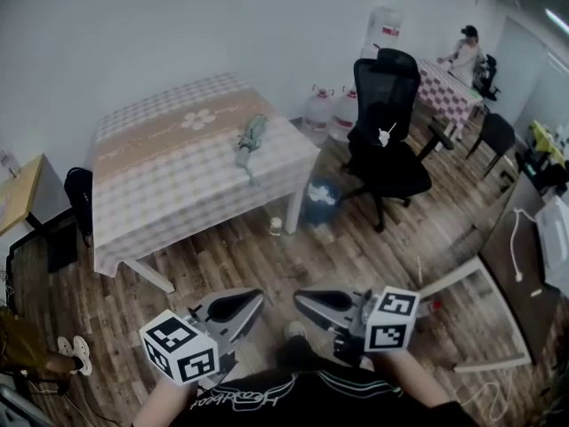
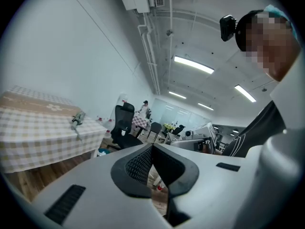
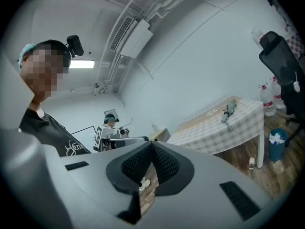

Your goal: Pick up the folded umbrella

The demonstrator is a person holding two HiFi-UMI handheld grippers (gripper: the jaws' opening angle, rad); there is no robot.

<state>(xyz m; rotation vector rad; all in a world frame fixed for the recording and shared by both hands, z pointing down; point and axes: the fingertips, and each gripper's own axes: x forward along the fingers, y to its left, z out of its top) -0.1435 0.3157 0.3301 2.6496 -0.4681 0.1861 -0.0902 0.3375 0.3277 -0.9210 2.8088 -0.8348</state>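
The folded umbrella [image 1: 250, 140], grey-green, lies on the checked tablecloth near the right edge of the table [image 1: 160, 176], far ahead of me. It also shows small in the left gripper view as the umbrella [image 2: 77, 118] and in the right gripper view as the umbrella [image 3: 229, 109]. Both grippers hang low in front of my body, well short of the table, with their tips turned toward each other. My left gripper [image 1: 256, 299] is shut with nothing between its pads [image 2: 141, 162]. My right gripper [image 1: 300, 299] is shut too and holds nothing.
A black office chair [image 1: 387, 123] stands right of the table, with water jugs [image 1: 322, 109] behind it and a blue bin [image 1: 320, 201] by the table leg. A small bottle [image 1: 276, 226] stands on the wooden floor. Another person [image 1: 464, 52] sits at a far table. A desk [image 1: 520, 265] lies at the right.
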